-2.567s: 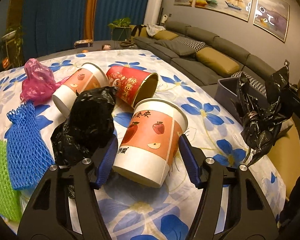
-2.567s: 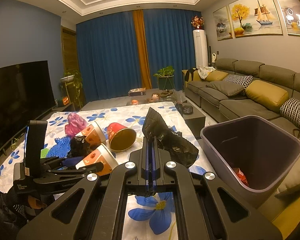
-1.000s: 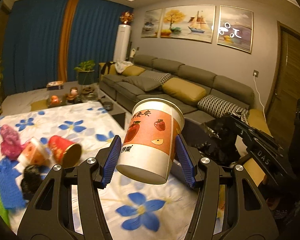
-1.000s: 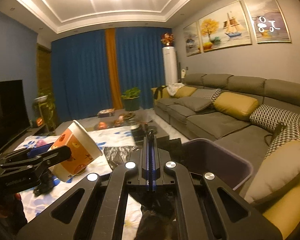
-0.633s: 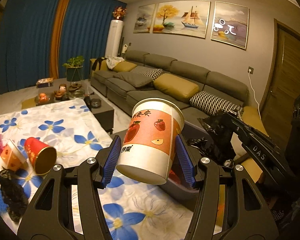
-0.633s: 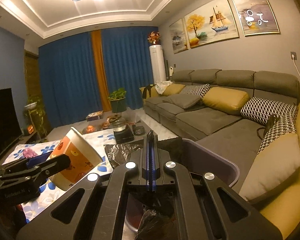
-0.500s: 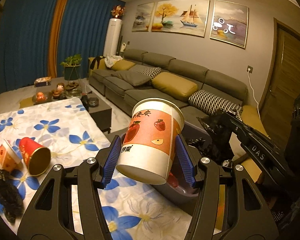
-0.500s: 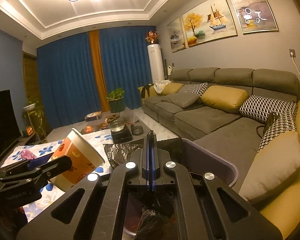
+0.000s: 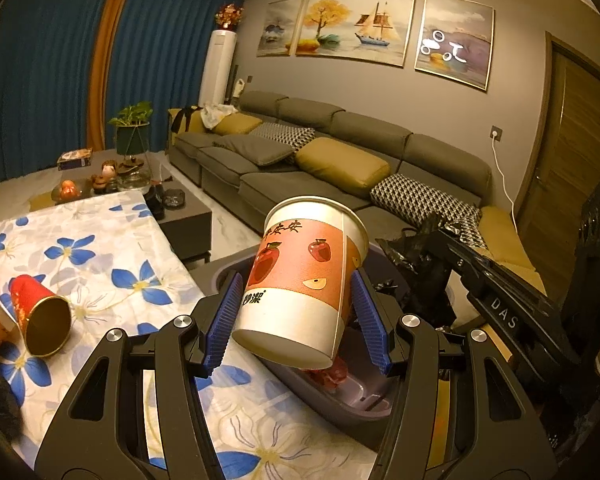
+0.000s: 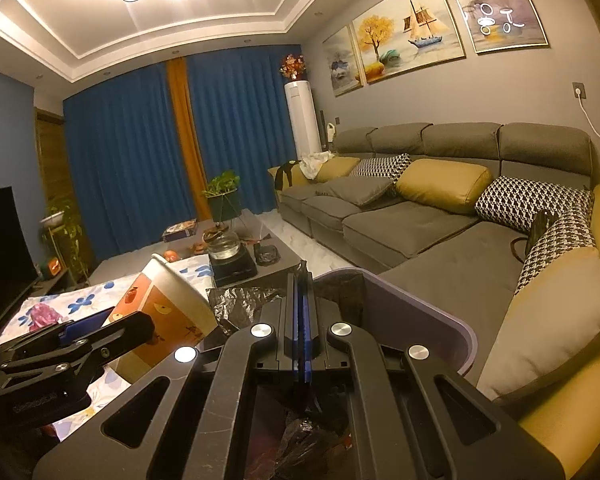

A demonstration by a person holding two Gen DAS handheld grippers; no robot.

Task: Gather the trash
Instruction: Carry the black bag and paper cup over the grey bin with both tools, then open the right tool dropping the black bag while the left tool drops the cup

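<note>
Left wrist view: the left tongs (image 9: pixel 296 320) are clamped on a paper cup (image 9: pixel 304 280) printed with apples, blue pads pressed against both its sides. The cup tilts, mouth up and away from the camera, and hangs over the near edge of a grey-purple bin (image 9: pixel 340 404) that sits just beside the surface (image 9: pixel 112 264) with the blue-flower cloth. Something red lies in the bin's bottom. On the cloth, well to the left, a red cup (image 9: pixel 40 316) lies on its side with its gold inside facing the camera — another cup sits partly cut off at the frame edge beside it.

The right tongs (image 10: pixel 302 292) are pressed together on a black plastic bag (image 10: pixel 244 300), which they hold above the bin's far side — crumpled plastic spills out on both sides of the fingers.
</note>
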